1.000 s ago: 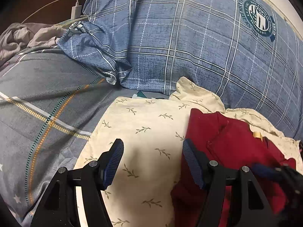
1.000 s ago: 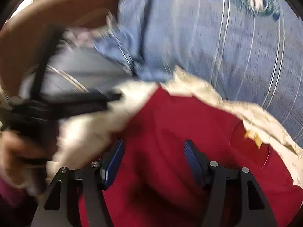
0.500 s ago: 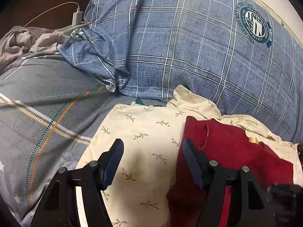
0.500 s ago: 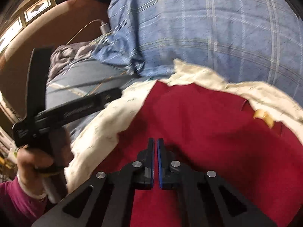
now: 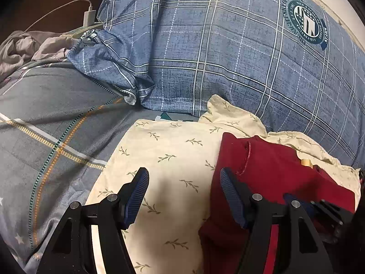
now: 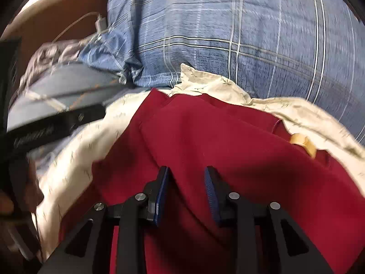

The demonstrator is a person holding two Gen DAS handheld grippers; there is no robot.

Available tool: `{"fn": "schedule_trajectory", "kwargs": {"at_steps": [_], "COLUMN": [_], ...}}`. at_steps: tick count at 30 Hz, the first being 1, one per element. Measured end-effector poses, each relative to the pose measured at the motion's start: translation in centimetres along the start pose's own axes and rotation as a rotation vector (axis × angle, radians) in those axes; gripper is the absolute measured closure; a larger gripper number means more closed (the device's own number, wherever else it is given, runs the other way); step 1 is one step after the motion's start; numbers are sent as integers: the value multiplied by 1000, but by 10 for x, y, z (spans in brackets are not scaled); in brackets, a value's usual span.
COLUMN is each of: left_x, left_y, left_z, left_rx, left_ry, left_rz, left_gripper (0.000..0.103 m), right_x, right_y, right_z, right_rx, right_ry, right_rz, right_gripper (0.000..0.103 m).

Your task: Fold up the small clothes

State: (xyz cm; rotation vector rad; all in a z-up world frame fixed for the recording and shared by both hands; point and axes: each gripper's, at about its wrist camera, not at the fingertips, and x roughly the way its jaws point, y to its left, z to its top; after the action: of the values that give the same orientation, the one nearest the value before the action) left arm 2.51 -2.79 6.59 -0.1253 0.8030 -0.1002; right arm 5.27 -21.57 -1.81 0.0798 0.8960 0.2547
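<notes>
left gripper [image 5: 182, 175]: wide open, nothing between the pads; hovers over the cream sheet, right finger above the red edge
right gripper [image 6: 186, 171]: pads a narrow gap apart, jaws just been opening a little; fold of red cloth between them; can't tell if pinched, view blurred
red garment [image 5: 273, 171]: flat on the cream sheet, right of centre in the left view; raised crease running up to the right gripper's left pad in the right view
garment label [image 5: 305, 161]: small tan tag near the far edge of the garment
cream sheet [image 5: 171, 148]: leaf print, spread under the garment, far corner touching the pillow
pillow [image 5: 216, 45]: blue plaid, round badge print at upper right, just behind the cream sheet
bed cover [image 5: 57, 114]: grey with striped bands, left of the cream sheet
charger [image 5: 87, 17]: white plug and cable, far left behind the pillow corner
crumpled cloth [image 5: 22, 48]: grey-pink heap at the far left edge
</notes>
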Motion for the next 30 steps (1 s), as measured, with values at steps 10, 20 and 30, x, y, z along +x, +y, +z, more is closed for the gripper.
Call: {"fn": "schedule_trajectory", "kwargs": {"at_steps": [10, 20, 30], "left_x": [-15, -8, 24], "left_y": [9, -26, -51], "left_z": [2, -14, -27], "left_rx": [-58, 88, 189], "left_ry": [-62, -10, 107], "left_rz": [-26, -76, -45], "left_gripper": [38, 38, 38], "right_x": [-53, -129, -149], "right_y": [16, -49, -179], "right_z": [-10, -41, -89], "right_rx": [-28, 81, 346], "right_ry": [-22, -132, -2], "right_rz": [168, -140, -369], "right_gripper": [97, 36, 50]}}
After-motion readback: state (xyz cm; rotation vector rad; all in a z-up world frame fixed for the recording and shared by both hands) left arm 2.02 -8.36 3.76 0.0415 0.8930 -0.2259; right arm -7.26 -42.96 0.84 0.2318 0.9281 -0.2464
